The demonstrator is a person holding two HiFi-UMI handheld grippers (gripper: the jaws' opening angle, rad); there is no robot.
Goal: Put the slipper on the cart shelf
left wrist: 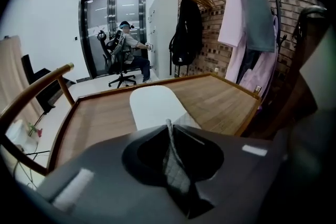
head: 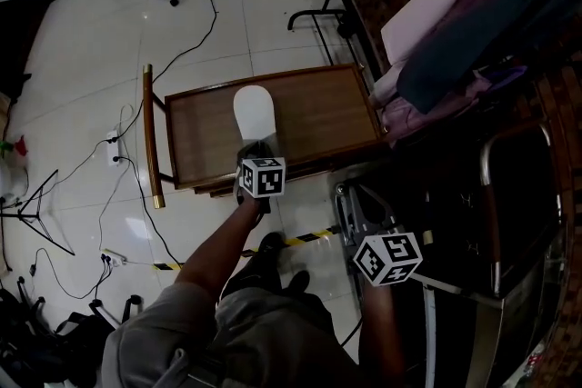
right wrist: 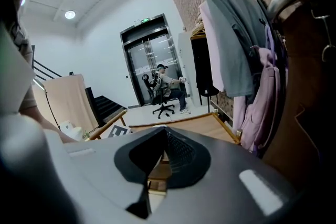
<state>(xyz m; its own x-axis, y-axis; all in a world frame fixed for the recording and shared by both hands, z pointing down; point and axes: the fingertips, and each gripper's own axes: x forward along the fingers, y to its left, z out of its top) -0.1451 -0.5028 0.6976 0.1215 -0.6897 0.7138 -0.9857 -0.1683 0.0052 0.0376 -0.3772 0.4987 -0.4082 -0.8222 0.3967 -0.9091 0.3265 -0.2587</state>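
**Slipper (left wrist: 152,105) at my left tongs (left wrist: 169,127)**
They pinch its near end; white and round-toed, it lies on the wooden tabletop (left wrist: 220,102). My right tongs (right wrist: 161,147) are spread, empty.

My desk (head: 320,115) is a brown wooden top with a raised rim, sitting mid-frame in the head view on pale floor tiles (head: 91,41). A curved wooden rail (head: 148,136) stands off its left end. A white slipper (head: 254,112) lies flat on the wood left of centre. Its rounded end points toward the top of the frame.
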